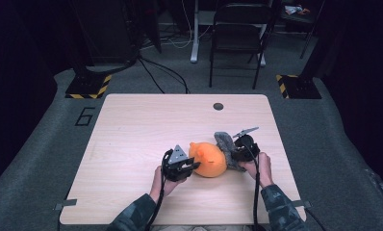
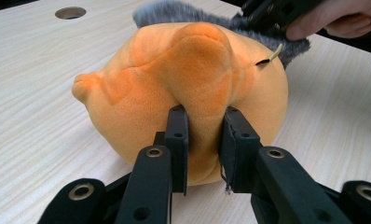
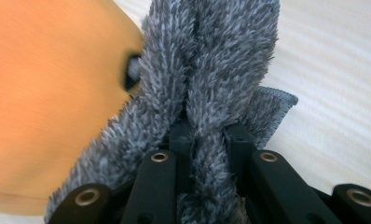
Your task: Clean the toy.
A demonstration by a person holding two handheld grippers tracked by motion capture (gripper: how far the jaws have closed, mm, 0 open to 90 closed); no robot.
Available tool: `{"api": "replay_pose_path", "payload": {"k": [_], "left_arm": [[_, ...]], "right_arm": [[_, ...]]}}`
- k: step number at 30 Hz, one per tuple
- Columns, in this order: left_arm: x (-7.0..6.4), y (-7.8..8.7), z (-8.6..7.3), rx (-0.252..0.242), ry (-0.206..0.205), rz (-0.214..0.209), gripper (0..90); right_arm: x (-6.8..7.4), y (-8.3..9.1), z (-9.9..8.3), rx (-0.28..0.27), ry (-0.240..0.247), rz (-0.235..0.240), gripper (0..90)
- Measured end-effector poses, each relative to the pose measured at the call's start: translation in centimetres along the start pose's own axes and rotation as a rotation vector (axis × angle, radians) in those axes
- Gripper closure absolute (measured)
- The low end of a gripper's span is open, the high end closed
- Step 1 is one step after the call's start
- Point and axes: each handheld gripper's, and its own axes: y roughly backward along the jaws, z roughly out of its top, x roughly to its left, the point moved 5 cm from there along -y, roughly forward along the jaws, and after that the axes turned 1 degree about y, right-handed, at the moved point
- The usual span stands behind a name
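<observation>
An orange plush toy (image 1: 208, 159) lies on the wooden table (image 1: 141, 130) near its front middle. My left gripper (image 1: 193, 166) is shut on a raised fold of the plush toy (image 2: 193, 88), its jaws pinching the fabric from both sides. A grey fluffy cloth (image 1: 224, 143) rests against the toy's right side. My right gripper (image 1: 232, 155) is shut on the grey cloth (image 3: 211, 70), which bunches up between the jaws and presses against the orange toy (image 3: 53, 93). The right gripper (image 2: 263, 18) and hand also appear behind the toy in the left gripper view.
A round hole (image 1: 218, 106) sits near the table's far edge. A folding chair (image 1: 237, 33) stands on the floor beyond the table, with cables and yellow-black marked stands (image 1: 88, 86) at both sides.
</observation>
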Motion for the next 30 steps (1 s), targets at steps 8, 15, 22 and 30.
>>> {"api": "replay_pose_path", "payload": {"k": [8,15,22,30], "left_arm": [[0.3,0.0,0.0,-0.014,0.015,0.002,74.4],[0.1,0.0,0.1,-0.022,0.03,0.001,74.4],[0.2,0.0,0.2,-0.033,0.04,0.008,74.3],[-0.4,-0.1,0.4,-0.026,-0.024,0.077,52.8]], "right_arm": [[-0.3,1.0,0.6,-0.035,0.011,-0.031,77.5],[2.0,6.0,3.3,-0.207,0.047,0.012,77.5],[6.4,7.0,4.4,-0.226,0.162,0.051,77.5],[6.4,4.7,4.0,-0.182,0.164,-0.008,77.6]]}}
